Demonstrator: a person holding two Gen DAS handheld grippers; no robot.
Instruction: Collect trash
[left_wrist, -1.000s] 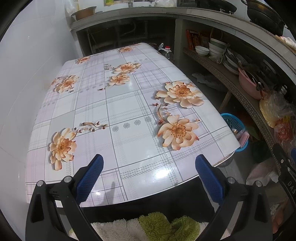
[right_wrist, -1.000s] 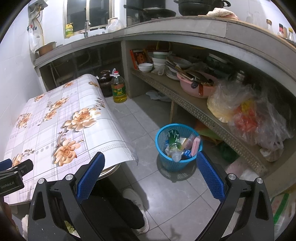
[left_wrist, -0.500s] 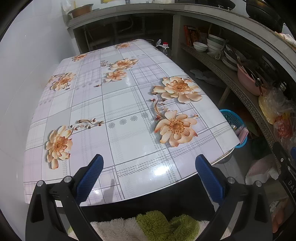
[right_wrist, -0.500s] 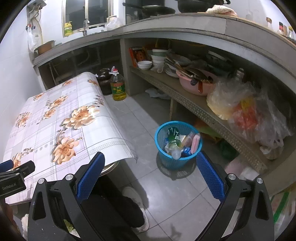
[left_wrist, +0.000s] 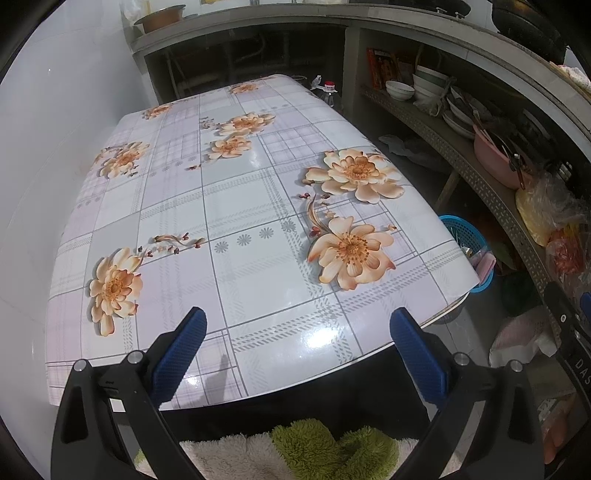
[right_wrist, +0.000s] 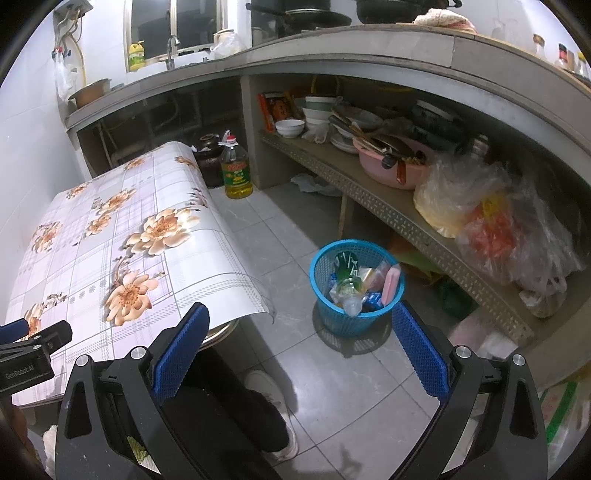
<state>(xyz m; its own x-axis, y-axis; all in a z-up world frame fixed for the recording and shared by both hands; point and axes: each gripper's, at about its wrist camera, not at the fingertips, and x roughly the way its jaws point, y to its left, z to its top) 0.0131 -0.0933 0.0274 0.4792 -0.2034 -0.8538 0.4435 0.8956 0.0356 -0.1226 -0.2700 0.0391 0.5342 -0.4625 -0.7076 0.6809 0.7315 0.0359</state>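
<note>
A blue mesh trash basket (right_wrist: 325, 258) stands on the tiled floor to the right of the table, holding several pieces of trash, among them a plastic bottle (right_wrist: 349, 293) and a pink item (right_wrist: 391, 280). Its rim also shows in the left wrist view (left_wrist: 463, 230) past the table's right edge. My left gripper (left_wrist: 297, 343) is open and empty above the near edge of the floral-cloth table (left_wrist: 236, 206). My right gripper (right_wrist: 301, 339) is open and empty above the floor, nearer to me than the basket.
A concrete counter with a low shelf (right_wrist: 388, 206) runs along the right, holding bowls, a pink basin (right_wrist: 391, 166) and plastic bags (right_wrist: 491, 221). An oil bottle (right_wrist: 234, 170) and a dark jar (right_wrist: 208, 158) stand on the floor beyond the table. A white wall is left.
Both views have shifted slightly; the table and basket sit a little lower and nearer in the frames. Both grippers stay open and empty.
</note>
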